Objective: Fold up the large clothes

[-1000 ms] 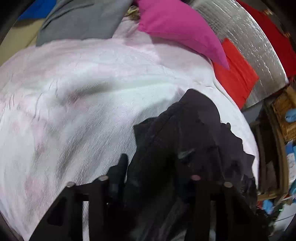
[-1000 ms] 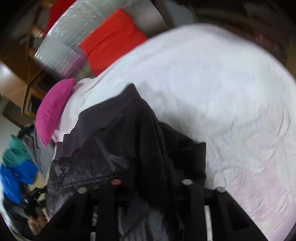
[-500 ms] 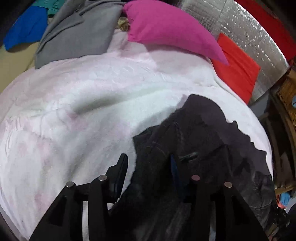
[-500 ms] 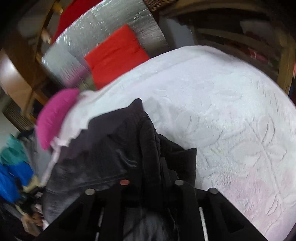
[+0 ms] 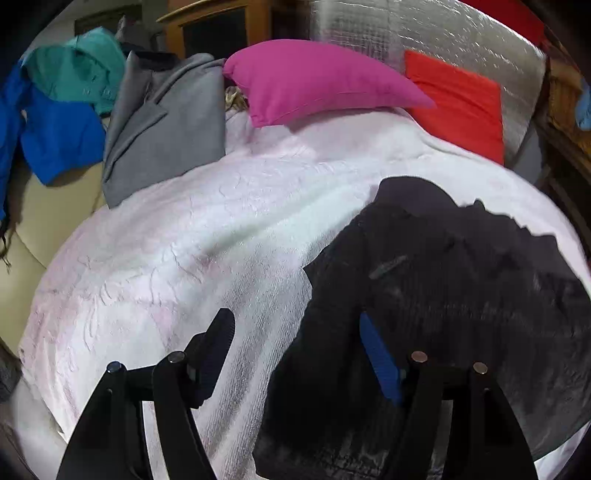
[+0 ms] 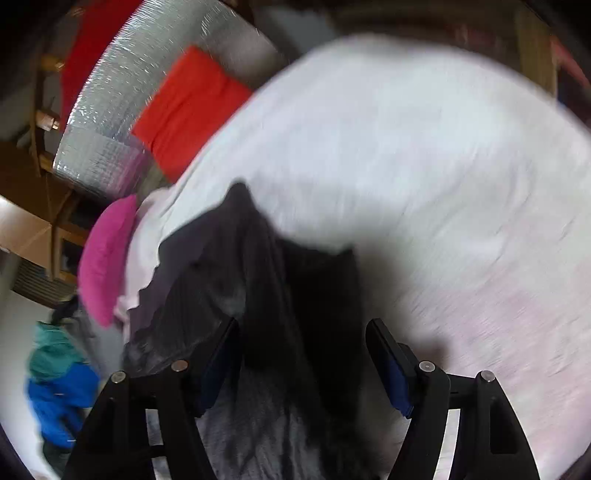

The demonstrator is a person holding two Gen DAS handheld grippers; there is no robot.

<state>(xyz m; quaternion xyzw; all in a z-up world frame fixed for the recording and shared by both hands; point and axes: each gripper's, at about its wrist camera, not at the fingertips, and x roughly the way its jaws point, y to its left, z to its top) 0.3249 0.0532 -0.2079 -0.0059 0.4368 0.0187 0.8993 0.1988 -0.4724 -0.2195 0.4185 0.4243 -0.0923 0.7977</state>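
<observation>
While you look down along the fingers, both of your tools point steeply toward the bed, and the jaws of each have just been opening. Your left gripper (image 5: 295, 332) now stands wide apart: its left finger is over the bare white bedspread (image 5: 184, 229), its right finger with the blue pad is over the dark garment (image 5: 443, 280), and the edge of the cloth lies loose between them, so nothing is pinched. Your right gripper (image 6: 303, 332) is also spread, and a ridge of the dark garment (image 6: 266, 280) runs up between the two fingers, but the pads do not press on it; this view is blurred by motion. The garment lies crumpled on the bedspread (image 6: 424, 166), close in front of both tools, toward the right part of the bed in the left view. It has a ribbed or quilted texture, and I cannot find any label or writing on it that can be read. Farther away, at the head of the bed, a pink pillow (image 5: 317, 85) and a red pillow (image 5: 461, 103) lean on a silver quilted headboard (image 5: 424, 33). To the left of them lie a grey garment (image 5: 166, 122), a blue one (image 5: 55, 140) and a teal one (image 5: 77, 70).
</observation>
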